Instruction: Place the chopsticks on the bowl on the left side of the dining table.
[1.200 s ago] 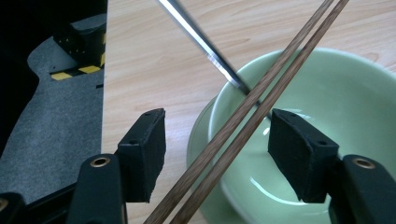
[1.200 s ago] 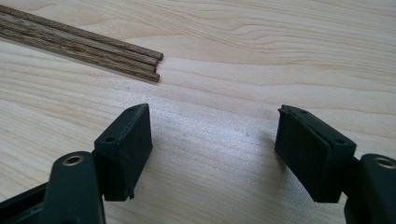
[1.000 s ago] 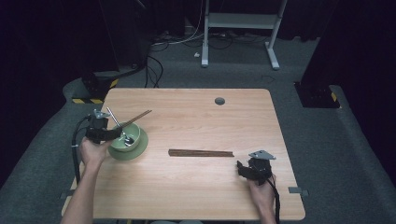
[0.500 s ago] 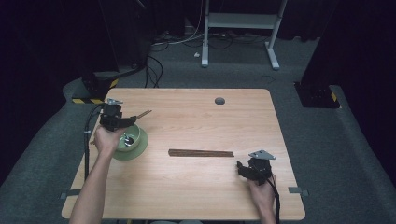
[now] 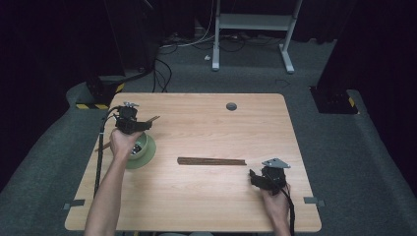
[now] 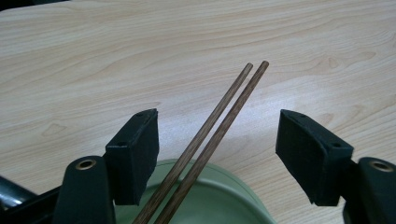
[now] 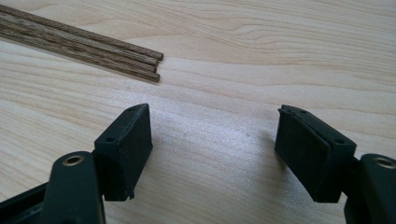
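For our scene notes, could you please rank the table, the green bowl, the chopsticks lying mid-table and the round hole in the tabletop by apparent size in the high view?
Largest to smallest:
1. table
2. chopsticks, longer than the bowl but far thinner
3. green bowl, partly hidden by the left hand
4. round hole

Count, by kind: two chopsticks [image 6: 212,140] across one green bowl [image 5: 145,152]; one bundle of loose chopsticks [image 5: 211,161] at table [image 5: 206,196] centre, three ends visible [image 7: 152,63]; two grippers, left [image 5: 135,127] and right [image 5: 259,179].
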### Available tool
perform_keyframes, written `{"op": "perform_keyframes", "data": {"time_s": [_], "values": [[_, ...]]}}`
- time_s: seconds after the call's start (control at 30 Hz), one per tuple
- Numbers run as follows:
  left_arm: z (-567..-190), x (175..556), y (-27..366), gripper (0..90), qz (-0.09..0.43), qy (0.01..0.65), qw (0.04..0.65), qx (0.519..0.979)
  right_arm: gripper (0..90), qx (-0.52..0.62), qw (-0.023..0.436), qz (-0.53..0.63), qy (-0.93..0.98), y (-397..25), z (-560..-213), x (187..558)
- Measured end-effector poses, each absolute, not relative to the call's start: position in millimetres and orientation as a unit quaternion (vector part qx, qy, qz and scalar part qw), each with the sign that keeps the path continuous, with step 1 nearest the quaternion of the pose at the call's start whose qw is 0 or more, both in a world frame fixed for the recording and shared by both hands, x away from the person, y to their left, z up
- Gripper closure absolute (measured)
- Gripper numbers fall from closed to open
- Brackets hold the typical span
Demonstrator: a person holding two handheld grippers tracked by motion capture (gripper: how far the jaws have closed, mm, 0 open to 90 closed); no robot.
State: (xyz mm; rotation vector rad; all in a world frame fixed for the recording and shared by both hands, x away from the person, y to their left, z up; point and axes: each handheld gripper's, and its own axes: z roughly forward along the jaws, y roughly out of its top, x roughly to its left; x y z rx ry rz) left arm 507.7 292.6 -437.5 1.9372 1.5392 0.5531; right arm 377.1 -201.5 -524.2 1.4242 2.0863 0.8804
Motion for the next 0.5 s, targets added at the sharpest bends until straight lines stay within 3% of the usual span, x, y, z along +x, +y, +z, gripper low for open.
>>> {"op": "perform_keyframes", "data": {"time_s": [0.5], "values": [[-447.7, 513.0, 290.3, 29.3, 0.190, 0.582, 0.285, 0.738, 26.7, 0.518, 0.231, 0.320, 0.759, -201.6, -524.2, 377.1]]}}
